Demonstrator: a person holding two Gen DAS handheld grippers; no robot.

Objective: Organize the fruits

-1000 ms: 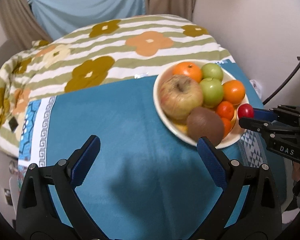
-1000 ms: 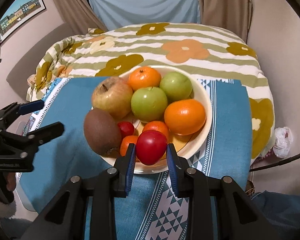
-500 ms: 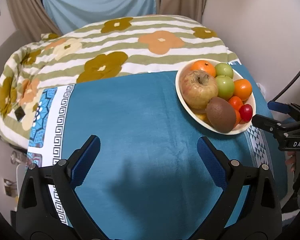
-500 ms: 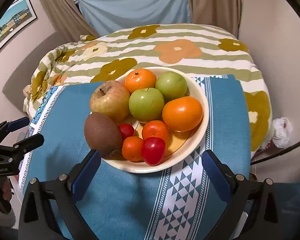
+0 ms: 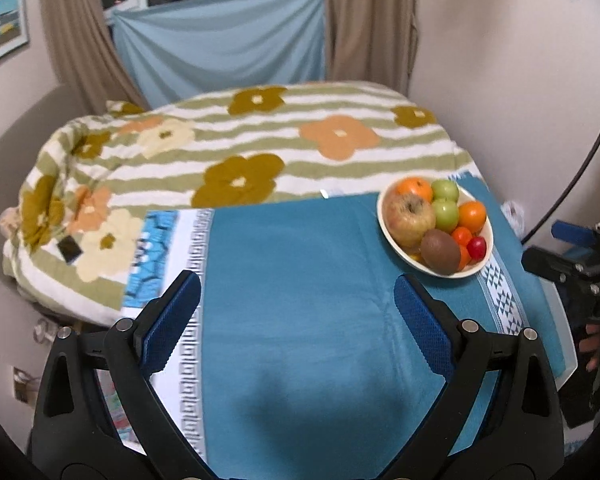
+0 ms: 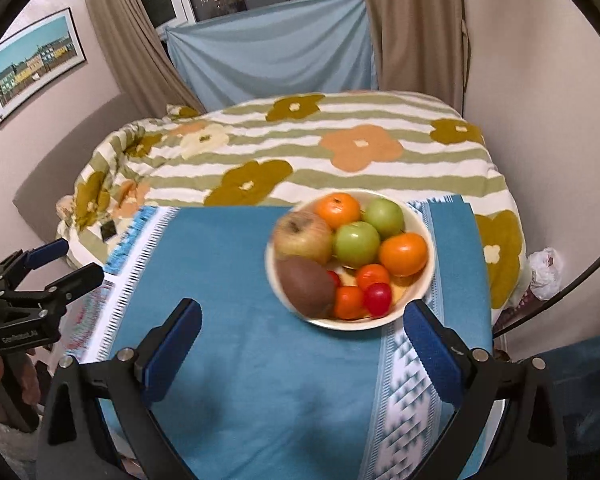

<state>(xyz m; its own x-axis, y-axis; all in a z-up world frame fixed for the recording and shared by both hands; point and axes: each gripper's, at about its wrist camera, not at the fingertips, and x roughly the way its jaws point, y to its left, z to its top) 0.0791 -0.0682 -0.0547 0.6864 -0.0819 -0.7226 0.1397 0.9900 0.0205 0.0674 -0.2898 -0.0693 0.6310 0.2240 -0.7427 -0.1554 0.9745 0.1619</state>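
A cream bowl (image 6: 427, 236) (image 5: 382, 222) sits on the blue cloth at the table's right side. It holds a large apple (image 6: 302, 236), a kiwi (image 6: 306, 286), two green apples (image 6: 357, 243), oranges (image 6: 403, 254) and a small red fruit (image 6: 378, 298) (image 5: 477, 247) at its near edge. My right gripper (image 6: 302, 342) is open and empty, held back from the bowl's near side. My left gripper (image 5: 296, 322) is open and empty over the bare blue cloth, left of the bowl. Each gripper also shows at the edge of the other's view.
The blue cloth (image 5: 300, 280) covers a small table; a patterned band (image 6: 404, 376) runs near its right edge. Behind it lies a flowered, striped blanket (image 5: 240, 152) on a bed. Walls stand close on the right; curtains and a window are at the back.
My right gripper opened and let go of the small red fruit, which now lies in the bowl. Both grippers have pulled back and up from the table.
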